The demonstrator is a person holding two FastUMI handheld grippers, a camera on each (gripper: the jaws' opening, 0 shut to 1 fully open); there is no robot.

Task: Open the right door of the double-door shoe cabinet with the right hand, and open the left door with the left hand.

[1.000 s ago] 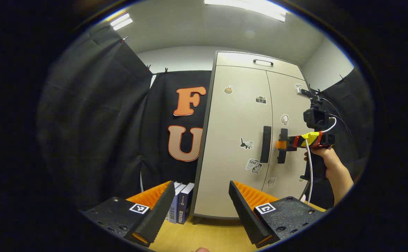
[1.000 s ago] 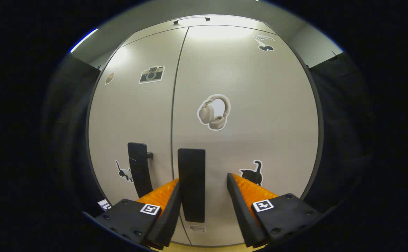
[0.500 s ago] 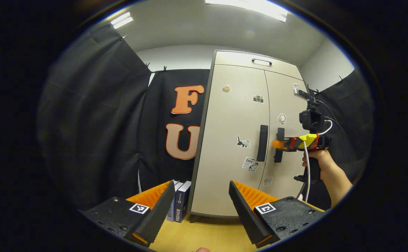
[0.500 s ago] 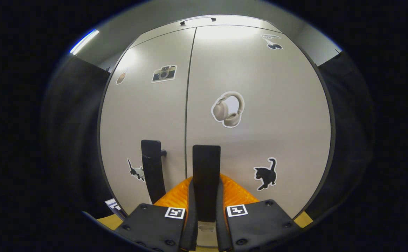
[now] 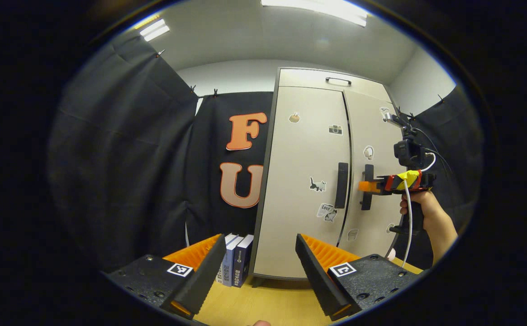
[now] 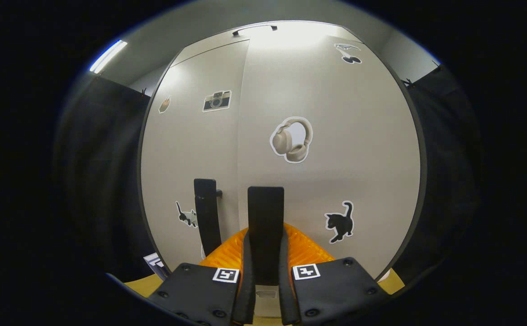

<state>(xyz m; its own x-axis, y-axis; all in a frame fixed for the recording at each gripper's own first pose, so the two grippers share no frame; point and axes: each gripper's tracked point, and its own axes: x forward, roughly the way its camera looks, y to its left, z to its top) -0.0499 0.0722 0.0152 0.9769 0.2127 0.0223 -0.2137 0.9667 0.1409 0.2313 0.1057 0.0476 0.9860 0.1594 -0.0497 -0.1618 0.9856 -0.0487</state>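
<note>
My R gripper (image 6: pixel 265 276) is clamped w/ both fingers on the right door handle (image 6: pixel 265 217) of the shoe cabinet (image 5: pixel 308 253); right door (image 6: pixel 335 154) cracked ajar. My L gripper (image 5: pixel 258 267) hangs wide open, holding nothing, well short of the left door handle (image 5: pixel 342 185).

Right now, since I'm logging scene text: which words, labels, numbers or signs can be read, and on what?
Nothing reads clearly.
Newspaper sticker on the left door: print too small to be sure.
Book spines beside the cabinet: too small to read.
Marker squares: patterns, no words.
</note>
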